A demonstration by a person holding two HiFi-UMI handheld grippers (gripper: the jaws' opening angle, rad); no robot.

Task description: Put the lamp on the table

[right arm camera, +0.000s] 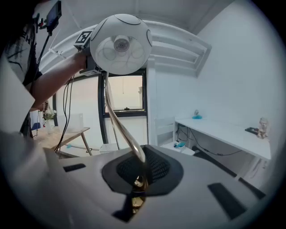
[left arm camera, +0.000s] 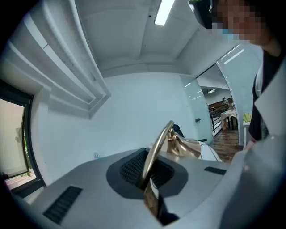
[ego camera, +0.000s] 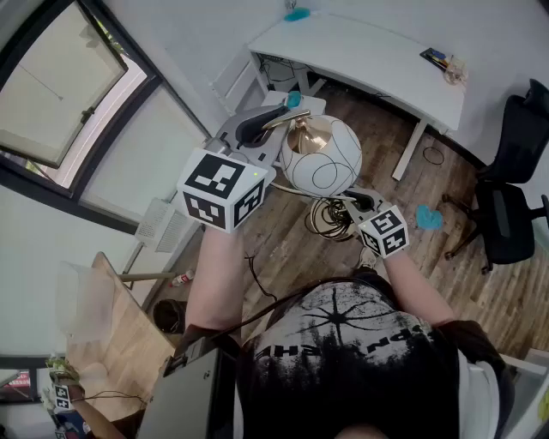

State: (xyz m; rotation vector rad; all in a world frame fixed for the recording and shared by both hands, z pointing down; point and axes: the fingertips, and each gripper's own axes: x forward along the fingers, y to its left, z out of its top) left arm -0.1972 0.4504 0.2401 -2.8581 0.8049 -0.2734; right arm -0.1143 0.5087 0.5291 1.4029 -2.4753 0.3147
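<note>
Head view: the lamp (ego camera: 322,154) is held in the air over the wooden floor (ego camera: 283,249), near frame centre, between both grippers. It is not on any table.

- The shade (right arm camera: 120,44) is a white globe with thin black rings. The stem (right arm camera: 117,120) is a curved brass rod.
- The left gripper (ego camera: 287,110) sits at 10 o'clock of the shade. In its own view (left arm camera: 147,179) the jaws are clamped tight on a brass rod of the lamp, which runs up and to 1 o'clock from the pads.
- The right gripper (ego camera: 347,199) sits at 5 o'clock of the shade. In its own view (right arm camera: 140,179) the jaws are closed on the lower end of the stem. The rod bends up to 11 o'clock, to the shade overhead.
- Brass loops (ego camera: 330,219) hang just below the shade, at 6 o'clock of it. I cannot tell where they attach.

Surroundings, head view:
- The white table (ego camera: 360,51) is at 12 to 1 o'clock, well apart from the lamp. A small teal thing (ego camera: 298,14) sits at its far edge.
- A black chair (ego camera: 515,197) is at 3 o'clock.
- A teal cloth (ego camera: 429,217) lies on the floor at 3 o'clock, near the right gripper.
- The window (ego camera: 60,94) is at 10 o'clock.
- A wooden table (ego camera: 111,334) is at 8 o'clock.
</note>
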